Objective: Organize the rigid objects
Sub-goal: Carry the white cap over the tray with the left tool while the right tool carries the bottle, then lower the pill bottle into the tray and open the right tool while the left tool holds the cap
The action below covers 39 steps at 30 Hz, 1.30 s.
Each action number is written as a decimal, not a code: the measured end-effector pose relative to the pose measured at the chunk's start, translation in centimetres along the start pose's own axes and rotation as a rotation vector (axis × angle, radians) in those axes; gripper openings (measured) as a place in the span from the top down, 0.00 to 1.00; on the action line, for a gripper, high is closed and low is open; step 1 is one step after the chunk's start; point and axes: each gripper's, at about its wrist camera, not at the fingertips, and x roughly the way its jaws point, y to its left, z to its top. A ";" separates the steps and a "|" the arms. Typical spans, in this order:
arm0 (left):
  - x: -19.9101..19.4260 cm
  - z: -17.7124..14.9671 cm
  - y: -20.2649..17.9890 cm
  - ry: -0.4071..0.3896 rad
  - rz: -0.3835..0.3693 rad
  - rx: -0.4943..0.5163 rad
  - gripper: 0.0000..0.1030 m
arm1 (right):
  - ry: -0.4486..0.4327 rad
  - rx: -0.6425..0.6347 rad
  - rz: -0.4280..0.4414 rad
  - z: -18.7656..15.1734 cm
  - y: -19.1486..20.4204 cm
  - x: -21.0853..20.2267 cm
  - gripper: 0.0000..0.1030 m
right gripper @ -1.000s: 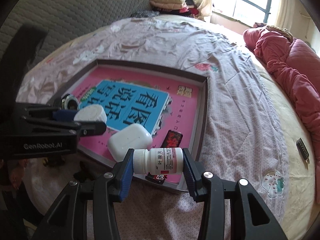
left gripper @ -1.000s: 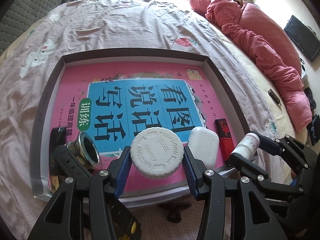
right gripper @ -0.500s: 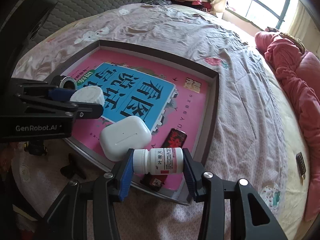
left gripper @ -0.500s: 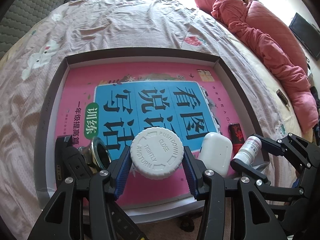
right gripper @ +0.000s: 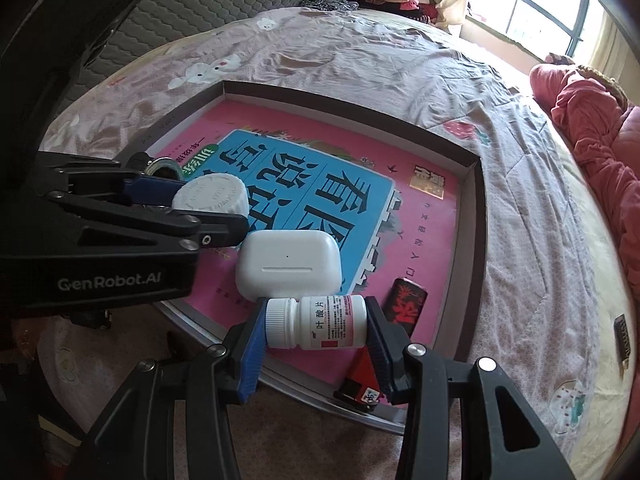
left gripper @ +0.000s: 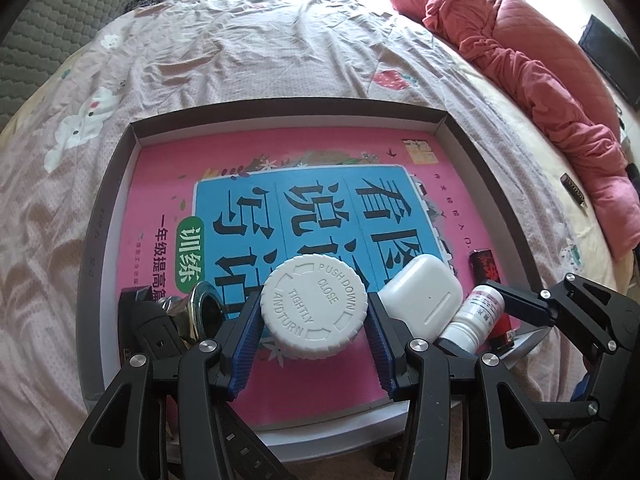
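White ribbed plastic jar cap (left gripper: 314, 311) is pinched across its rim by the left hand-held gripper (left gripper: 314, 334); a small white pill bottle (right gripper: 316, 322) is clamped end-to-end by the right hand-held gripper (right gripper: 316, 336), both over the grey shallow tray (right gripper: 478, 200). Light, stiff, probably slippery.

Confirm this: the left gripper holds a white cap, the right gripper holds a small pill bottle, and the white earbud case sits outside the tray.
Not quite. The earbud case lies inside the tray, as the right wrist view shows. The left gripper does hold the white cap, and the right gripper the pill bottle.
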 end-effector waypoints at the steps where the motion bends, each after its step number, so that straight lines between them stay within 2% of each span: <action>1: 0.1 0.1 0.0 0.002 0.006 0.000 0.50 | -0.001 0.003 0.002 0.0 0.0 0.0 0.55; 11: 1.0 0.5 -0.6 0.020 0.064 0.059 0.50 | 0.003 0.013 0.023 0.1 -0.1 0.5 0.55; 26: 0.2 -0.1 -0.7 0.097 0.016 0.066 0.50 | 0.029 0.026 0.053 0.5 0.3 0.7 0.56; 39: 0.1 -0.3 -0.5 0.113 -0.005 0.066 0.50 | 0.063 0.019 0.064 0.9 0.4 1.0 0.55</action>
